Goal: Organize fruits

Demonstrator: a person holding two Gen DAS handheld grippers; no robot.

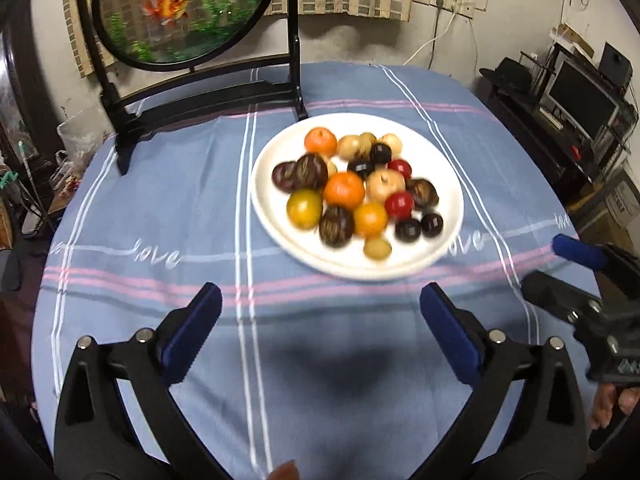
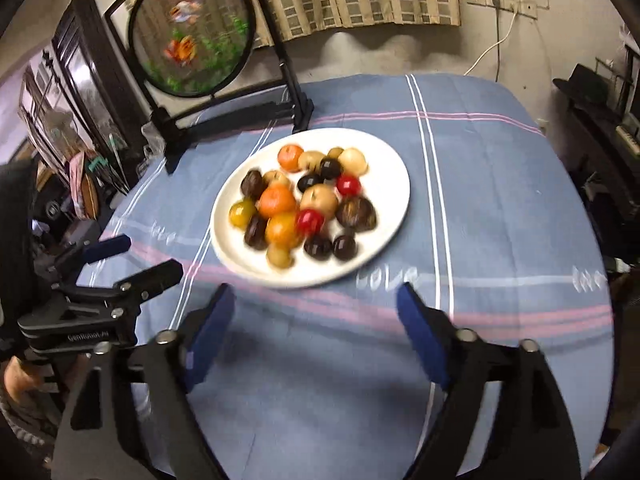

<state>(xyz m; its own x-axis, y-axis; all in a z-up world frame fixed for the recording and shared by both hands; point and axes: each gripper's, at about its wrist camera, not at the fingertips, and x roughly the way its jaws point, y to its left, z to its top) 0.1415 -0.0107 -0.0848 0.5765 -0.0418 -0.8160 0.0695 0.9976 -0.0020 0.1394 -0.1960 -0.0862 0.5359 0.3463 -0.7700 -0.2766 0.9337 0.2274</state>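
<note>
A white plate (image 1: 272, 216) (image 2: 384, 176) sits on the blue striped tablecloth (image 1: 160, 200), heaped with several small fruits. They include an orange one (image 1: 344, 190), a red one (image 1: 399, 205), dark purple ones (image 1: 408, 229), a brown streaked one (image 1: 336, 226), a yellow-green one (image 1: 304, 208) and a pale tan one (image 1: 385, 185). My left gripper (image 1: 320, 292) hangs open over the cloth just in front of the plate, nothing between its blue pads. My right gripper (image 2: 316, 291) is likewise open and empty, near the plate's front rim. Each shows at the other view's edge: the right gripper (image 1: 554, 266), the left gripper (image 2: 144, 258).
A round goldfish screen (image 1: 184, 12) (image 2: 192, 44) on a black stand (image 1: 208, 100) rises behind the plate at the table's far left. Shelving with a monitor (image 1: 580, 100) stands off the table's right side, clutter off its left. A person's hand (image 1: 608, 404) holds the right gripper.
</note>
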